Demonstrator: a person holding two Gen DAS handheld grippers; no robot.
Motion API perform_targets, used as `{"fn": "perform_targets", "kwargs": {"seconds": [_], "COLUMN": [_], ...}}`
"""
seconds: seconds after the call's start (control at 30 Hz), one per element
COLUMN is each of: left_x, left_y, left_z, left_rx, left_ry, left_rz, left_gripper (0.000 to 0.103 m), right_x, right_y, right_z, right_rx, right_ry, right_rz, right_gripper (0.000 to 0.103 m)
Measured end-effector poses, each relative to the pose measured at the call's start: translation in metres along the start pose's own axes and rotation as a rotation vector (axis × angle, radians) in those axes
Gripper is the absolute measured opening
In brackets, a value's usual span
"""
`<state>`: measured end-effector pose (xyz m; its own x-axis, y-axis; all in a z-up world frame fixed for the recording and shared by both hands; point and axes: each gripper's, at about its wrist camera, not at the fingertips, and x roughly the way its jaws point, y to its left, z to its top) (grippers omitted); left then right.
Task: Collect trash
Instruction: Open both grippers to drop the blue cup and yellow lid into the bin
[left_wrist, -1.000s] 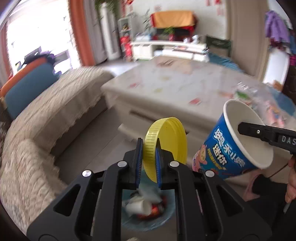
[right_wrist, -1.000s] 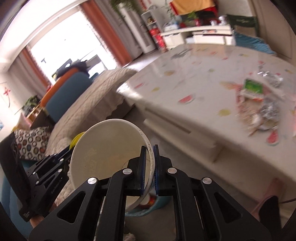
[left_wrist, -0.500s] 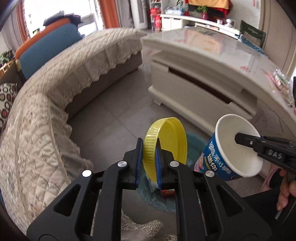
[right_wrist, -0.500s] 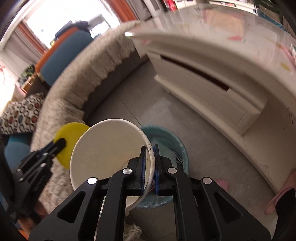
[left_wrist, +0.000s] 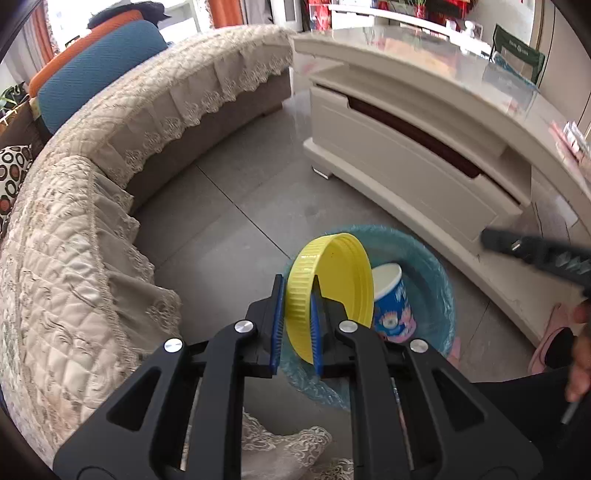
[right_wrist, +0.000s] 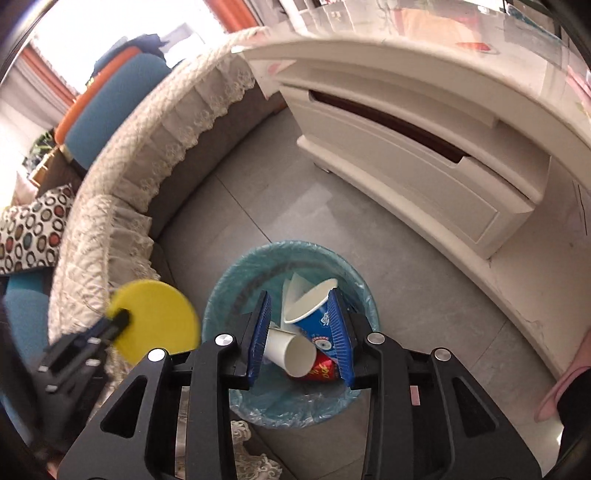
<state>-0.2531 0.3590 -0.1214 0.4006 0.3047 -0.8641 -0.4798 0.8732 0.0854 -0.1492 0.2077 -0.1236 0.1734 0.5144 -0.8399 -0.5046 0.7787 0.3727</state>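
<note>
A yellow plastic lid (left_wrist: 332, 291) stands on edge between the blue pads of my left gripper (left_wrist: 297, 291), which is shut on it just above the blue-lined trash bin (left_wrist: 439, 280). My right gripper (right_wrist: 299, 295) hangs over the same bin (right_wrist: 229, 273); its jaws are opening and the pads press on nothing. The blue paper cup (right_wrist: 314, 314) lies loose inside the bin, below the right pad, on a white paper cup (right_wrist: 288, 350) and a red wrapper (right_wrist: 323, 369). The left wrist view shows this blue cup (left_wrist: 393, 302) in the bin behind the lid.
A sofa with a quilted lace cover (left_wrist: 92, 229) curves along the left of the bin. A white low table with a drawer (right_wrist: 424, 158) stands to the right. A pink slipper (right_wrist: 565, 391) lies on the grey tiled floor by the table's base.
Both grippers have sunk toward the bin. The right gripper's jaws have parted and the blue cup has dropped from them into the bin. The left gripper still grips the yellow lid.
</note>
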Motion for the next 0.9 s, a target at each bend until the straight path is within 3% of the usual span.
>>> {"fn": "perform_targets", "kwargs": {"seconds": [0.4, 0.9], "left_x": [0.04, 0.013], "left_y": [-0.023, -0.039], "left_z": [-0.007, 0.0], "left_rx": [0.023, 0.059], "left_ry": [0.083, 0.007], "left_rz": [0.068, 0.08], "left_gripper": [0.013, 0.027], "right_x": [-0.033, -0.037], "right_y": [-0.025, -0.033], "right_z": [-0.004, -0.014], "right_rx": [0.039, 0.07], "right_ry": [-0.053, -0.044], "right_rz": [0.034, 0.072], "right_gripper": [0.041, 0.041]}}
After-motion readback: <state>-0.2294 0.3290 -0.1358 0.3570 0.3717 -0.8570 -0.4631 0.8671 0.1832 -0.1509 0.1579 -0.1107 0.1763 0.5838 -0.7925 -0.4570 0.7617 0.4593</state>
